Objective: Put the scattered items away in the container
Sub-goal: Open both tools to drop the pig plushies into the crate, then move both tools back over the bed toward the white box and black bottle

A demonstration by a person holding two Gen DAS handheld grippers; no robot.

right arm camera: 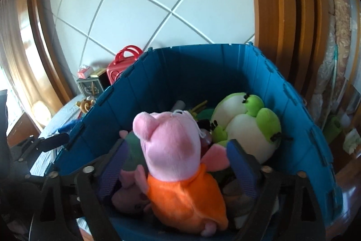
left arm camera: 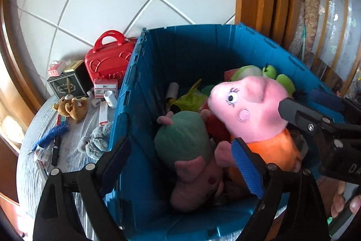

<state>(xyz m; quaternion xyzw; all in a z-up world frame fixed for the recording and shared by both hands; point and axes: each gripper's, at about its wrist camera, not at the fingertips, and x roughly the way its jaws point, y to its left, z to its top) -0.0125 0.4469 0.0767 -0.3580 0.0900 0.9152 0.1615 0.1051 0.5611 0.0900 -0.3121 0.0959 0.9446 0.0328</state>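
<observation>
A: Both grippers are over the blue crate now. The right gripper has its jaws spread wide around the pink pig plush, pads clear of it on both sides. No grip that I can see.

B: Agreed, the pig sits upright inside the crate near its front wall, snout toward the crate's left wall, body running head-up between those pads. I'd judge that one delivered.

A: And the left gripper? Jaws wide apart too, nothing between them but the crate's left wall, with the green-hooded plush lying in the crate just beyond.

B: So what's left sits outside. On the table by the crate's left wall: the grey plush nearest, then the little brown bear, the red case toward the back edge.

A: That's the hinge of the next move, in my view. Those all lie on the left gripper's side, so the left hand is clearly the nearer one.

B: The grey plush lies hard by the crate wall; tight approach, I'd guess.
</observation>
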